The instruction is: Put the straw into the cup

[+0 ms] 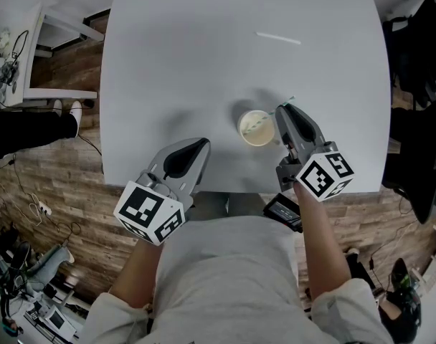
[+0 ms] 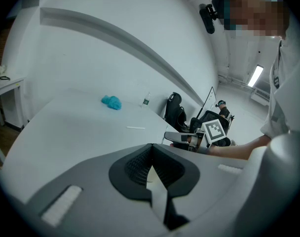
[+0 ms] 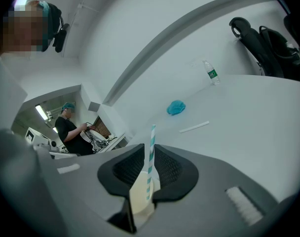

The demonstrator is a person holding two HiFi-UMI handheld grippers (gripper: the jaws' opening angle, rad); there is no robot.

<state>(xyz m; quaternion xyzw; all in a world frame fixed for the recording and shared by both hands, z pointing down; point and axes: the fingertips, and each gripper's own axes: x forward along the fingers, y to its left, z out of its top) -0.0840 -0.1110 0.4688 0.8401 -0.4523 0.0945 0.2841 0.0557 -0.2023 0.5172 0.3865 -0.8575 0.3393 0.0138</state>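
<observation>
A cream paper cup (image 1: 257,128) stands on the white table (image 1: 204,63) near its front edge. A teal-and-white striped straw (image 3: 152,144) rises between the jaws of my right gripper (image 3: 150,171), which is shut on it. Its lower end reaches down into the cup (image 3: 138,197). In the head view the right gripper (image 1: 282,111) sits just right of the cup, and the straw's top (image 1: 289,100) sticks out past the fingers. My left gripper (image 1: 201,145) hovers left of the cup, shut with nothing in it (image 2: 153,176).
A white stick-like piece (image 1: 279,38) lies further back on the table. A blue crumpled thing (image 3: 175,107) and a water bottle (image 3: 212,73) are at the far edge. Black bags (image 1: 419,84) stand to the right, and a person's leg (image 1: 24,131) shows at left.
</observation>
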